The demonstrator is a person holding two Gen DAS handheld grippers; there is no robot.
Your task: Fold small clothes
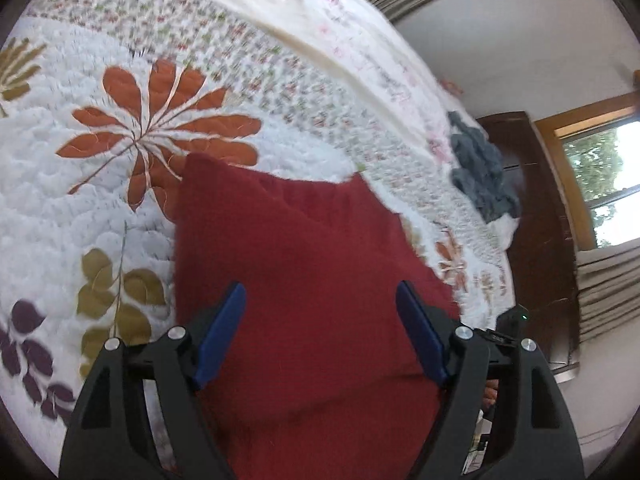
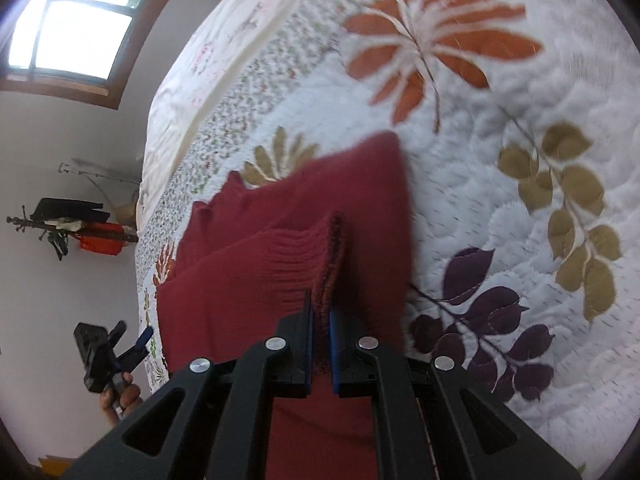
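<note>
Right claw (image 2: 321,346) is clamping the ribbed hem of the red knit garment (image 2: 288,256), lifting it off the bed quilt (image 2: 500,208). Left claw (image 1: 320,336) is hanging spread, empty. Soft, light, floppy; the thick hem looks like the best hold.

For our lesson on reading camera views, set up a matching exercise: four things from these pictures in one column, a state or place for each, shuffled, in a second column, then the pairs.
Column one:
1. left claw
2. right claw
3. red garment
4. grey cloth

Column two:
A. lies crumpled near the bed's far edge
B. shut on ribbed fabric
C. open, gripping nothing
D. draped over the floral quilt

Pairs: 1-C, 2-B, 3-D, 4-A
</note>
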